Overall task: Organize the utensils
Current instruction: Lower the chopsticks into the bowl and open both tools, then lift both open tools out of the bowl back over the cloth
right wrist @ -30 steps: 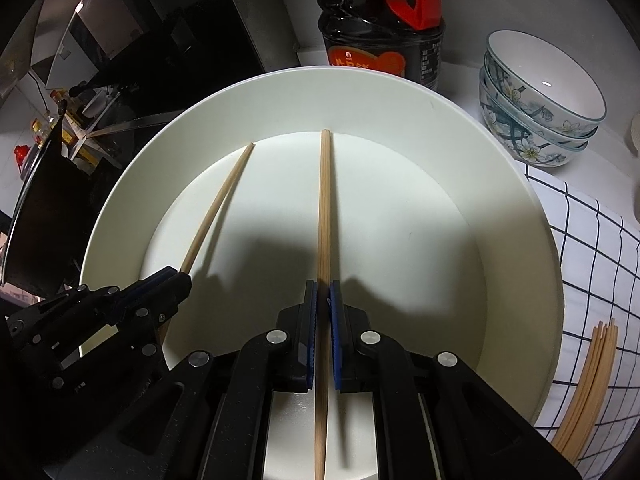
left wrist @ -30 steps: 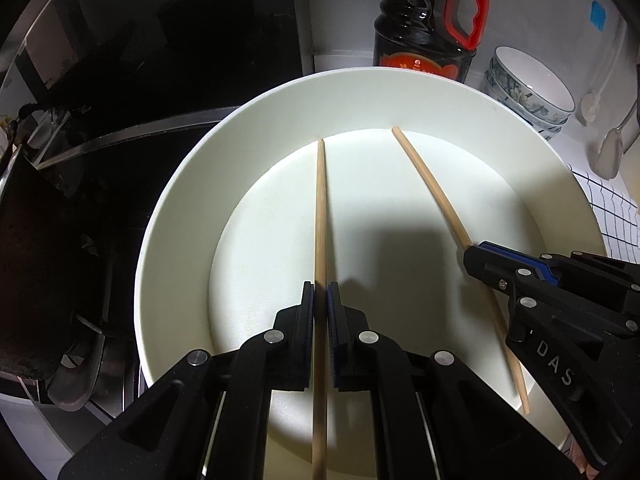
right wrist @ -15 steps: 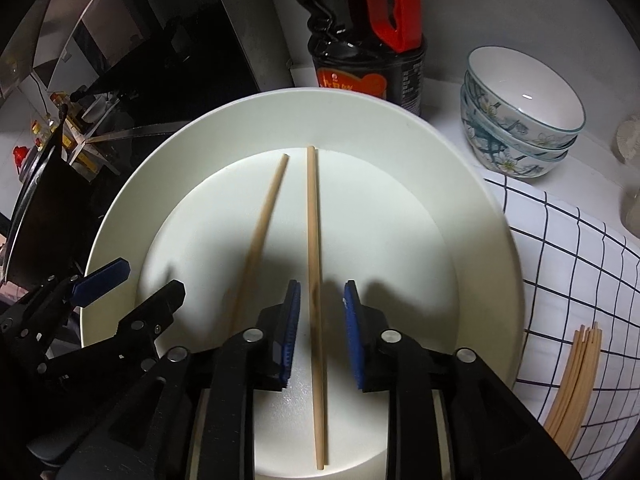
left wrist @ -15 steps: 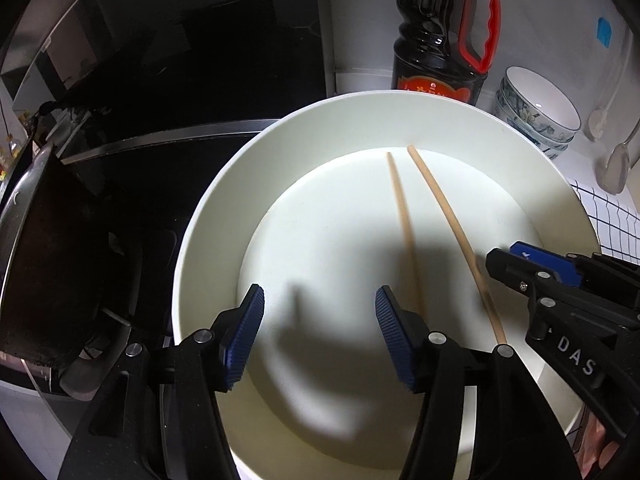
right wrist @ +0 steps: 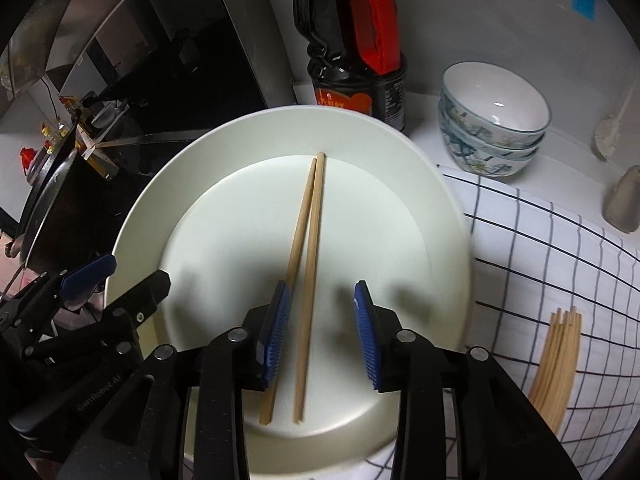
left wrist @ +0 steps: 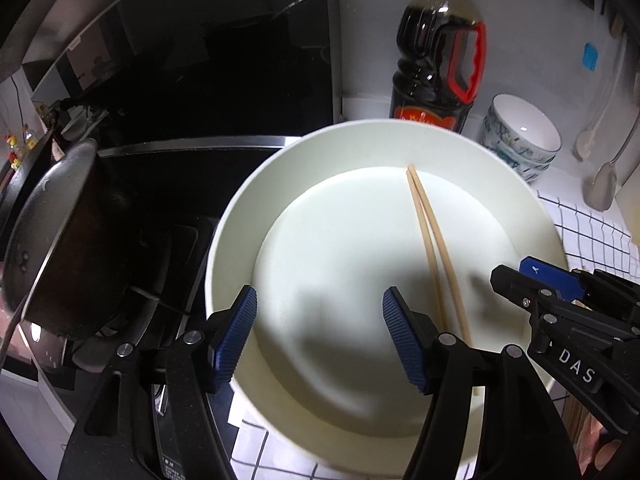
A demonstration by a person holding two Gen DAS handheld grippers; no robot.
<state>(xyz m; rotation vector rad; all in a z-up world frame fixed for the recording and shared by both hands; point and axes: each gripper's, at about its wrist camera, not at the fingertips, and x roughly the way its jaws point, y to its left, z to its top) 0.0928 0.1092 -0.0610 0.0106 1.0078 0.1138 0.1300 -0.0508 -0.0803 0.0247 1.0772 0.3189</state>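
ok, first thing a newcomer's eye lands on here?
The big white plate mid-frame, with two chopsticks lying side by side on it. Both grippers, left and right, hover over it with jaws open, gripping nothing. Behind stands a dark sauce bottle.

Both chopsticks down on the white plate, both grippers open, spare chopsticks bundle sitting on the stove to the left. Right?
Not quite. The two chopsticks do lie on the white plate, with the left gripper and right gripper open. But the spare chopsticks bundle lies on the checked cloth to the right, as the right wrist view shows.
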